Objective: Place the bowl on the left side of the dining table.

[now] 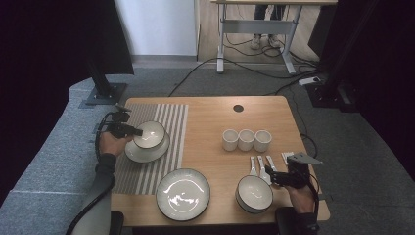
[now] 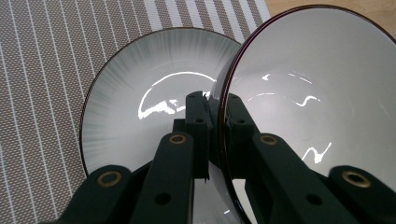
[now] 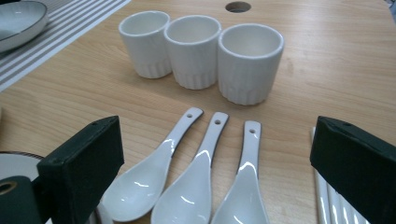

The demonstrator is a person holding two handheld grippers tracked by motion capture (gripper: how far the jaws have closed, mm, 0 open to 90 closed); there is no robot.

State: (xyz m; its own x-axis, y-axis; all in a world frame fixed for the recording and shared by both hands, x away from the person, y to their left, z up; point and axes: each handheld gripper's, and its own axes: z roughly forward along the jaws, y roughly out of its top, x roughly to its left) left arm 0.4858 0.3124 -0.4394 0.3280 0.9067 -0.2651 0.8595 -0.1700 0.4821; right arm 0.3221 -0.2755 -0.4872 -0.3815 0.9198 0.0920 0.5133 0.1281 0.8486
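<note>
Striped placemat (image 2: 42, 70) beneath, left tongs (image 2: 215, 122) clamped on bowl (image 2: 308, 93) rim, right tongs (image 3: 219, 163) apart over spoons (image 3: 205, 172)

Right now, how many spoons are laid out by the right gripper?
3: left spoon, middle spoon, right spoon, side by side below the cups, between the open right gripper jaws.

Overhead light — even and moderately bright on the table (image 1: 215, 122); surroundings fall into near-black. White glare streaks the bowl (image 2: 317, 84) and plate (image 2: 140, 102). Soft shadows under the cups (image 3: 201, 51). Near jaws slightly blurred — otherwise sharp.
</note>
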